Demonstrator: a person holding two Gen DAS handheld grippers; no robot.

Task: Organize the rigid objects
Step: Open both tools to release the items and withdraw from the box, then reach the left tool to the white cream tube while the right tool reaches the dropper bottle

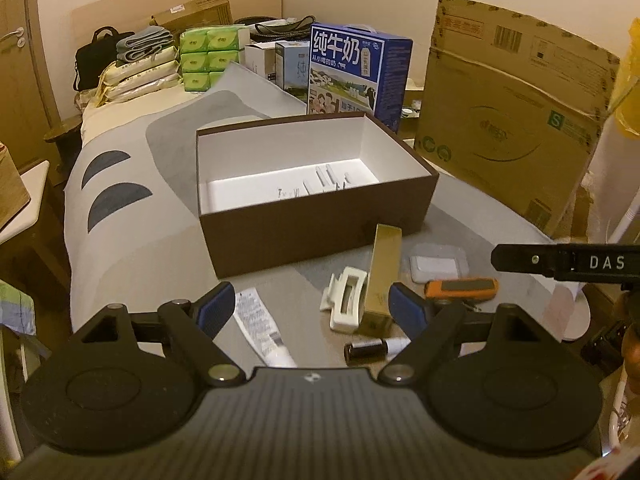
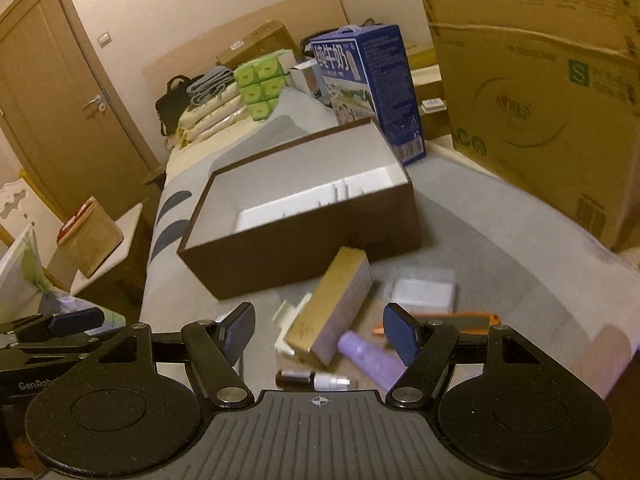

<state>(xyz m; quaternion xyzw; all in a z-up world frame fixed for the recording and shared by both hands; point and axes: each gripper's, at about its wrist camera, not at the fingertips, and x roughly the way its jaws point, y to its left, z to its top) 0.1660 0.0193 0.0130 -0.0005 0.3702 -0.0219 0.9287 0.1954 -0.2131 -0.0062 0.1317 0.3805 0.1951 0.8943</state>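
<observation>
An open brown box [image 1: 312, 236] with a white inside stands on the grey bed cover. In front of it lie a gold carton [image 1: 382, 276], a white hair clip [image 1: 344, 300], a white tube [image 1: 260, 328], a small dark bottle [image 1: 370, 349], an orange tool [image 1: 460, 289] and a clear case [image 1: 436, 266]. My left gripper [image 1: 312, 306] hovers open above them, holding nothing. The right wrist view shows the same box [image 2: 304, 248], gold carton [image 2: 332, 308], a purple bottle [image 2: 370, 358] and the dark bottle [image 2: 312, 380]. My right gripper [image 2: 320, 330] is open over them and grips nothing.
A blue milk carton [image 1: 356, 72] stands behind the box and a large cardboard carton [image 1: 516, 112] at the right. Green tissue packs [image 1: 204, 56], folded towels and a black bag pile up at the bed's head. A bedside table [image 2: 108, 256] and a door [image 2: 60, 112] are on the left.
</observation>
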